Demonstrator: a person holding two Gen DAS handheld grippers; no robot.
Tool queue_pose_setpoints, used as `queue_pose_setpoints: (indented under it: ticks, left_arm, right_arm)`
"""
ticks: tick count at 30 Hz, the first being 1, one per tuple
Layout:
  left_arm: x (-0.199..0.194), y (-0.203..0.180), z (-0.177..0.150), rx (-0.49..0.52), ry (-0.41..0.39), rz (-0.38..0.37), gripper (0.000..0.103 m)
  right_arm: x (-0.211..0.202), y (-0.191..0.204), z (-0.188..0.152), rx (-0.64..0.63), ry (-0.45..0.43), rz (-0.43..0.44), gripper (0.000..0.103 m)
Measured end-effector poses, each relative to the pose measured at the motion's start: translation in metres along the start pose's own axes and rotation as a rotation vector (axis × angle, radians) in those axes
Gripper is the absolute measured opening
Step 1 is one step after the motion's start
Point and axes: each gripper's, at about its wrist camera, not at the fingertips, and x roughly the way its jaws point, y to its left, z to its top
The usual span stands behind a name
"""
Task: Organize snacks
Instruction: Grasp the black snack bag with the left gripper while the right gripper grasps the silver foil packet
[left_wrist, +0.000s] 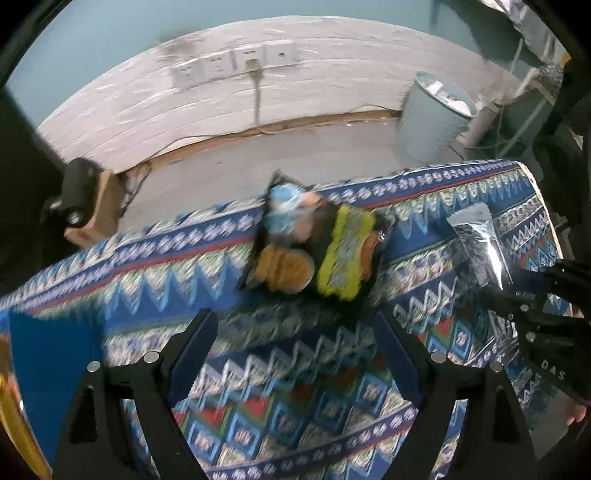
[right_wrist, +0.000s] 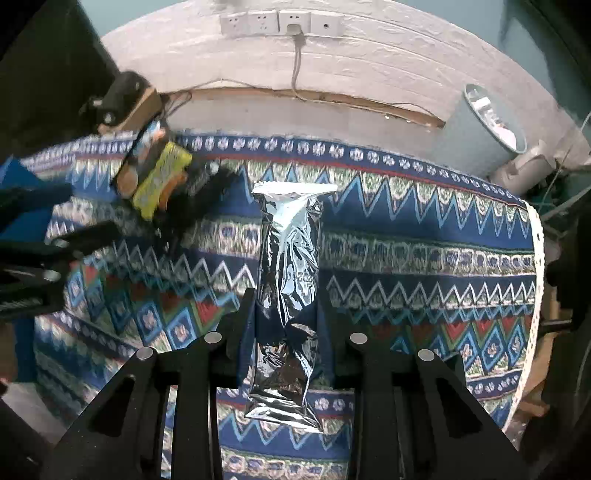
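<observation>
A black snack bag with yellow lettering and pictured cookies (left_wrist: 314, 243) lies near the far edge of the patterned tablecloth (left_wrist: 277, 387); it also shows blurred in the right wrist view (right_wrist: 155, 173). My left gripper (left_wrist: 295, 339) is open and empty, just short of that bag. My right gripper (right_wrist: 286, 314) is shut on a long silver foil snack packet (right_wrist: 288, 258) that points away along the cloth. The silver packet (left_wrist: 480, 243) and the right gripper (left_wrist: 535, 314) also show at the right of the left wrist view.
A pale blue waste bin (left_wrist: 432, 118) stands on the floor beyond the table, right. A cardboard box with a black device (left_wrist: 79, 195) sits at the left. Wall sockets with a cable (left_wrist: 236, 62) are behind. A blue object (left_wrist: 48, 369) lies at the near left.
</observation>
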Motion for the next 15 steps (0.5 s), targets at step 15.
queue_pose_setpoints:
  ticks: [15]
  left_arm:
    - [0.049,-0.019,0.037,0.086,0.037,0.034,0.096]
  right_arm:
    - [0.007,-0.006,0.009,0.029,-0.012,0.052,0.028]
